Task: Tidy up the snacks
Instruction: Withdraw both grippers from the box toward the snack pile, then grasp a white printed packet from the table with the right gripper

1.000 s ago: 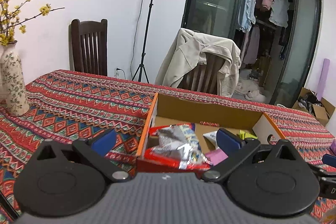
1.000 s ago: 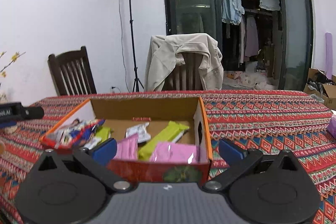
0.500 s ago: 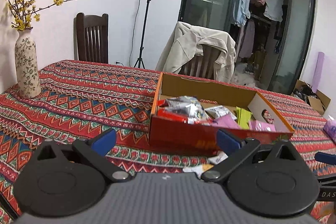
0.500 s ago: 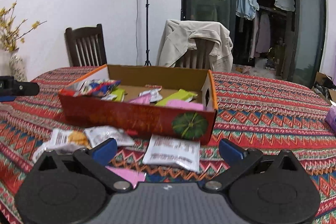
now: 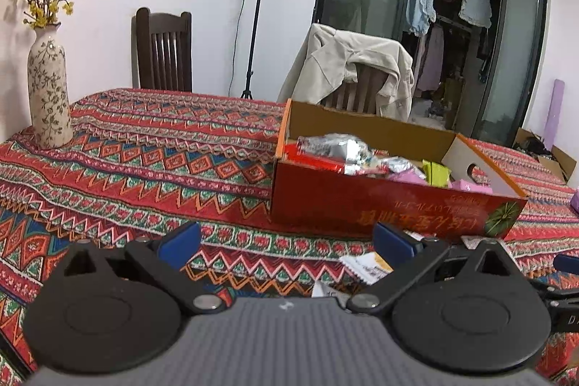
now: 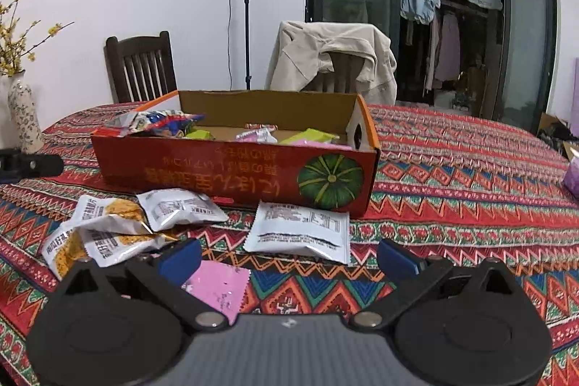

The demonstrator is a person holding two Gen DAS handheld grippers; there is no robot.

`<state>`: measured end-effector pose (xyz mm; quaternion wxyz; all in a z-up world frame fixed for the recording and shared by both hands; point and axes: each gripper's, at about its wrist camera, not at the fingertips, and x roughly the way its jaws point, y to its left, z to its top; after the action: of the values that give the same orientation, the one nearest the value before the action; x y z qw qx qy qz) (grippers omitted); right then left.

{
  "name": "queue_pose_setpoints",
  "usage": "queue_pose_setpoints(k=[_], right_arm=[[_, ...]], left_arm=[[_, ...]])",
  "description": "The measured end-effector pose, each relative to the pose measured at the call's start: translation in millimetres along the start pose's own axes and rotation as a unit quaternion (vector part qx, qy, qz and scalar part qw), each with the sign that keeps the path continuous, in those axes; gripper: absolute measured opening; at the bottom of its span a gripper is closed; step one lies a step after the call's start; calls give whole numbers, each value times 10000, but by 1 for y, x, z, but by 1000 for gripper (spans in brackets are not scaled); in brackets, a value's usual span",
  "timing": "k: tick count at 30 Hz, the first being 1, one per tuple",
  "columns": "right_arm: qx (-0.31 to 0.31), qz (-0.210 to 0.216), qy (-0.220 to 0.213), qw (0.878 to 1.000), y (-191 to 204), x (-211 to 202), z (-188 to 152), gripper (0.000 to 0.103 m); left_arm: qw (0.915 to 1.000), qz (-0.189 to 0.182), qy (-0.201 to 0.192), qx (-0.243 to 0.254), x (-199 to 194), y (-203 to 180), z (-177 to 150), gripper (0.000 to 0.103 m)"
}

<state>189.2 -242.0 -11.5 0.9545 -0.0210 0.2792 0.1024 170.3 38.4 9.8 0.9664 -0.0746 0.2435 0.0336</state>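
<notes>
Right wrist view: our right gripper and left gripper are wide open, empty. Loose snack packets lie before the red box. Next, probably, we pick one.

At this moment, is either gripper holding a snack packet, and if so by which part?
Nothing is held. The left gripper and right gripper are both open with empty jaws, above the patterned tablecloth; the loose packets, such as the white packet, lie untouched on it.
</notes>
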Motion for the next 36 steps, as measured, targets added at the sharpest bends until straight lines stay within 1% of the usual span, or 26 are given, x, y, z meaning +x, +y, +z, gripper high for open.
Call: queue_pose_setpoints(k=[7,12,15,23,26,29,36], right_arm=[[-40,-74,36,10000,3,2,-2,103],[106,-127,3,9999,-4,-2,0,103],[232,-119,76,9996,-10,-3,0,103],[255,-195,345,9989,-19,-1,2,103],[229,-198,414,9987,-15,4,7,103],[171,-324,484,9982,-11,11,14,103],[109,-379,783,9962,-3,49,32,103]], left_arm=[[10000,-35,-12,-86,-2,4,-1,103],[10000,-21,24,-70,-1,3,-1,103],[10000,-20,33,-18,0,1,-2,103],[9999,75,-14,-96,-1,3,-3,103],[9999,74,19,-119,0,4,-3,103],[9998,80,42,-149,0,5,-3,103],[9994,89,137,-289,4,11,-2,103]])
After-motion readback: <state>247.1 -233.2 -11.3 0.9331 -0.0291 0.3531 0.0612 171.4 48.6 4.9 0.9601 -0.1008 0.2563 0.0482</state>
